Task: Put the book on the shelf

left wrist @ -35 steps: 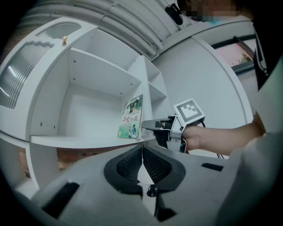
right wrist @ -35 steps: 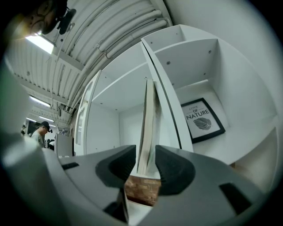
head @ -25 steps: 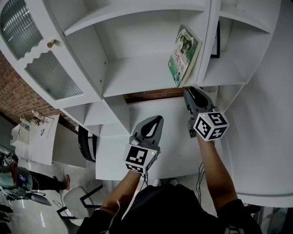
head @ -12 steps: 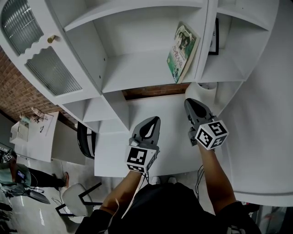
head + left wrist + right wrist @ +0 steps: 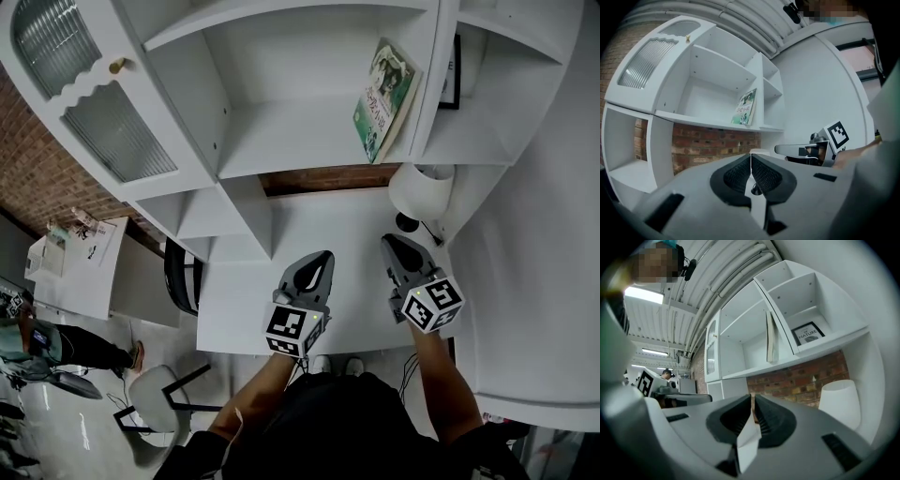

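The book (image 5: 384, 98) leans on the shelf (image 5: 281, 141) against its right wall. The left gripper (image 5: 322, 257) and right gripper (image 5: 390, 243) hover over the bench (image 5: 319, 220) (fingers pressed together, empty).

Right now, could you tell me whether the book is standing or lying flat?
Standing, tilted: the book rests on its bottom edge on the shelf, leaning against the divider beside it.

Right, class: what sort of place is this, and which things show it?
Probably a study corner: a white shelf unit holding a book, a white lamp on a desk, brick wall behind.
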The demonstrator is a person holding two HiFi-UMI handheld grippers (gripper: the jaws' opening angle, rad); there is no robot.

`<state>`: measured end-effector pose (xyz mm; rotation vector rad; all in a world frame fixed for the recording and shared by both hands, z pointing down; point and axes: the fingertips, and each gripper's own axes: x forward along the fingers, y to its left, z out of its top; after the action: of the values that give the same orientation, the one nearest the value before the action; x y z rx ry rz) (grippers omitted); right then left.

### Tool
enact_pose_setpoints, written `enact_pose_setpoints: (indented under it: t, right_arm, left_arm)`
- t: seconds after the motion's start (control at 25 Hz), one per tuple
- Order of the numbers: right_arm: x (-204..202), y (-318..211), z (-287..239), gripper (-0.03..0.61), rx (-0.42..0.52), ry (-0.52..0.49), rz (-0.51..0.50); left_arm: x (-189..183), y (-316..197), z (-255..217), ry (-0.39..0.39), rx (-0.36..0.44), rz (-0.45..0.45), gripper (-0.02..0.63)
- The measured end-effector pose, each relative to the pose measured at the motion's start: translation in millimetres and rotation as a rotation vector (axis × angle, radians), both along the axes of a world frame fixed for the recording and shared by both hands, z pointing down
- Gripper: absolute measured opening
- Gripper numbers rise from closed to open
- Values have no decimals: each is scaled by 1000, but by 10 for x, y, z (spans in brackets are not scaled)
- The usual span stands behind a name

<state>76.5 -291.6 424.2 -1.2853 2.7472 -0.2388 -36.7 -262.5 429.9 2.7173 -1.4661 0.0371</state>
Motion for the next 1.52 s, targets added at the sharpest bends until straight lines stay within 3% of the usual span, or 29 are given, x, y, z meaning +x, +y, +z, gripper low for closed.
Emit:
enact_pose_setpoints:
  t: [0.56,0.88,1.24,1.52]
  right_arm:
    - [-211,454,369,46,-52,-62,-89]
    - [-188,712,610,46,-87,-58,-93]
    - [-199,951,772,46,-105,-18,-115]
    - [-282,1259,993,46,-141,-9,-153]
  left_arm:
    - [67,319,456,-24,-56,42,20]
    - [-21,478,619,-22,-63,35,20]
    - [-144,735,940,-11,-151,10,20]
    - [-262,889,1111,1,-163,6,20]
